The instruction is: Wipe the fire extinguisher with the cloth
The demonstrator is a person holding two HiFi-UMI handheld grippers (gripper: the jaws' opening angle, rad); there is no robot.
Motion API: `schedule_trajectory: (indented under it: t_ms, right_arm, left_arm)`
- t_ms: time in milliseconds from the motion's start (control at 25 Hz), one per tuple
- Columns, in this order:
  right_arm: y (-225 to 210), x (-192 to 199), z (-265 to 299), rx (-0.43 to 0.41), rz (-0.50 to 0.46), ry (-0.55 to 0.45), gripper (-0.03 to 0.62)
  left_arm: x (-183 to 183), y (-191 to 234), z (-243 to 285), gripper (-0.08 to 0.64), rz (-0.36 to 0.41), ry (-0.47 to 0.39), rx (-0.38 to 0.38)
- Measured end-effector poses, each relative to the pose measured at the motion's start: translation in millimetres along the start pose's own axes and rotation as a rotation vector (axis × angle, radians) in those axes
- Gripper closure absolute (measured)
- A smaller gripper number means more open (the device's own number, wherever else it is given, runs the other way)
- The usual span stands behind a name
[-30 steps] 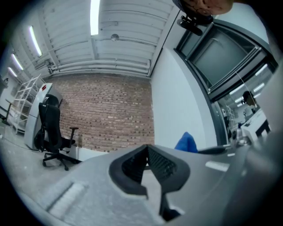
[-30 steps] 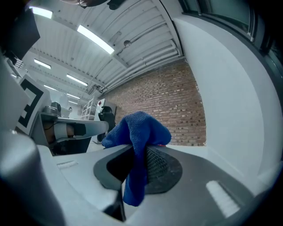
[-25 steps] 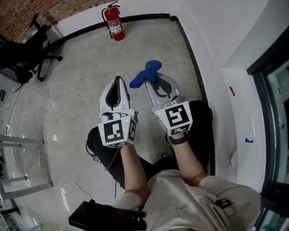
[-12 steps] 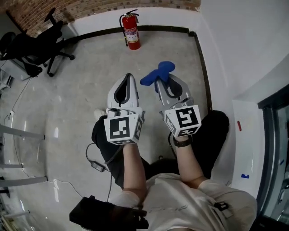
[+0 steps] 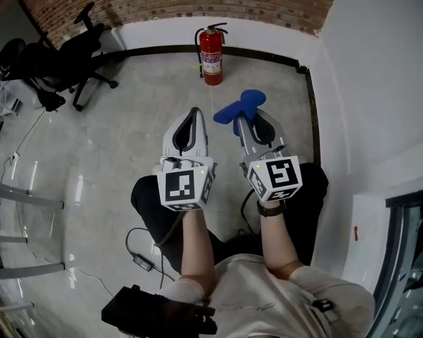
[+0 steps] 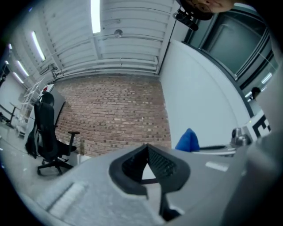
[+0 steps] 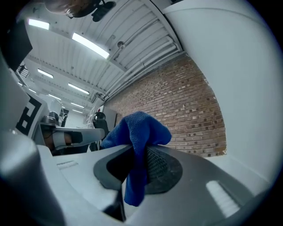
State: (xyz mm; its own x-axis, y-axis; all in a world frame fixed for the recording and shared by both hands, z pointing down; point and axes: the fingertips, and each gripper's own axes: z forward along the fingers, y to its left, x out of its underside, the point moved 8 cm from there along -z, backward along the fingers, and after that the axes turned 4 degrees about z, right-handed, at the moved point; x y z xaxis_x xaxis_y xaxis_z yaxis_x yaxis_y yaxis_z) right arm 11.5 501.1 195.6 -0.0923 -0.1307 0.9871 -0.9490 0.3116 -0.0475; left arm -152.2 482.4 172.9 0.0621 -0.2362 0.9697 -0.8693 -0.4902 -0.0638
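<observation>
A red fire extinguisher [image 5: 211,56] stands upright on the floor against the white wall base, straight ahead. My right gripper [image 5: 246,112] is shut on a blue cloth [image 5: 239,108], which bunches above the jaw tips and hangs down between them in the right gripper view, cloth [image 7: 139,145]. My left gripper [image 5: 195,111] is beside it, shut with nothing between its jaws, and the cloth [image 6: 189,140] shows to its right. Both grippers are held well short of the extinguisher, which neither gripper view shows.
A black office chair [image 5: 63,63] stands at the far left by the brick wall [image 5: 172,8]. A black cable and adapter [image 5: 142,241] lie on the grey floor near my legs. A white wall [image 5: 370,99] runs along the right, with metal frame legs [image 5: 26,198] at left.
The view has closed in on the extinguisher, which has shifted from the upper left toward the centre and grown larger. Both grippers keep their pose, the cloth still held.
</observation>
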Motion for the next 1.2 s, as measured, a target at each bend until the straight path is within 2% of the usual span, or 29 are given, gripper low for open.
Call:
schedule_trajectory:
  t_ms: [240, 400, 520, 680, 840, 1040, 1200]
  right_arm:
    - [-36, 50, 55, -0.004, 0.005, 0.086, 0.532]
    - [-87, 50, 85, 0.028, 0.025, 0.091, 0.532]
    - [-124, 38, 112, 0.026, 0.022, 0.058, 0.532]
    - [-165, 22, 153, -0.023, 0.025, 0.025, 0.532]
    - [-199, 9, 201, -0.064, 0.035, -0.018, 0.532]
    - [-226, 26, 260, -0.082, 0.073, -0.004, 0.532]
    - [-231, 53, 323, -0.096, 0.077, 0.035, 0.532]
  left_arm:
    - [50, 23, 70, 0.558, -0.066, 0.034, -0.012]
    - [67, 15, 126, 0.558, -0.076, 0.060, 0.008]
    - [65, 8, 170, 0.558, -0.061, 0.043, 0.012]
    - [53, 4, 224, 0.558, -0.024, 0.008, 0.018]
    - [42, 12, 266, 0.558, 0.038, -0.012, -0.034]
    - [55, 38, 303, 0.558, 0.073, -0.010, -0.061]
    - [80, 81, 336, 0.558, 0.073, 0.000, -0.068]
